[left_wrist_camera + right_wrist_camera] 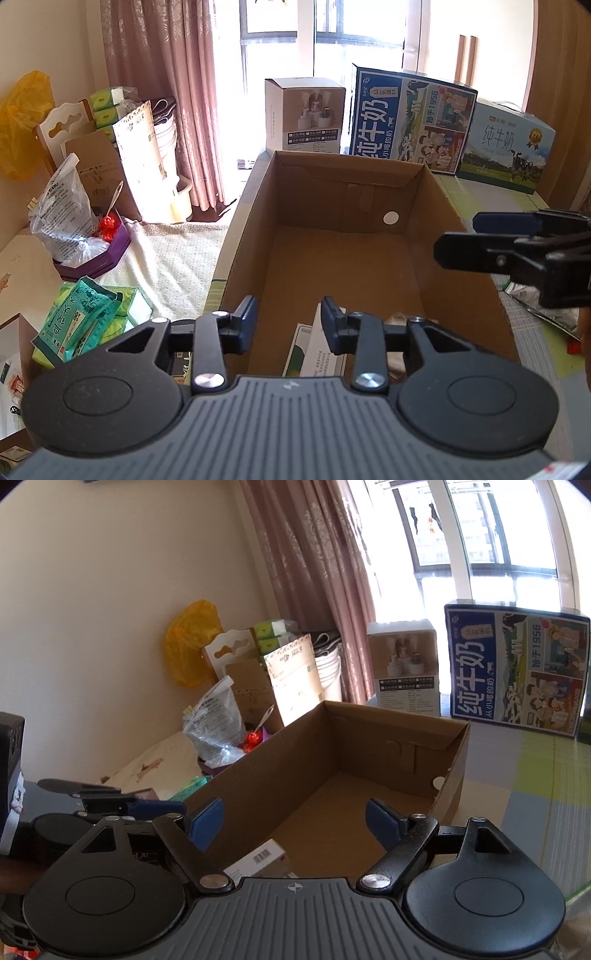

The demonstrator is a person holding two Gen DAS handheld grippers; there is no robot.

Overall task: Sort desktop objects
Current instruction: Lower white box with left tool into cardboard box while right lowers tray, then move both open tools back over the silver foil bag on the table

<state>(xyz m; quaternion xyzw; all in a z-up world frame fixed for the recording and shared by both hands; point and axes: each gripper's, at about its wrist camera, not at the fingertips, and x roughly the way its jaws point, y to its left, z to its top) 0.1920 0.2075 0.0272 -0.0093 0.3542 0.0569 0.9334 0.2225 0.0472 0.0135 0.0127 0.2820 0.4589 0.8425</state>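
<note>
An open brown cardboard box (436, 206) stands on the table, mostly bare inside; it also shows in the right wrist view (456, 760). At its near end lie a white and green packet (314, 350) and a white carton with a barcode (264, 860). My left gripper (288, 321) is open and empty, hovering over the box's near end. My right gripper (295, 818) is open and empty over the box's near right side; it shows in the left wrist view (465, 240) at the box's right wall. The left gripper's fingers (147, 806) show at left in the right wrist view.
Two milk cartons (410, 118) (506, 147) and a white product box (304, 114) stand behind the cardboard box. A green snack bag (81, 321) and a purple tray with a plastic bag (85, 251) lie left. A silver foil bag (543, 302) lies right on the checked mat.
</note>
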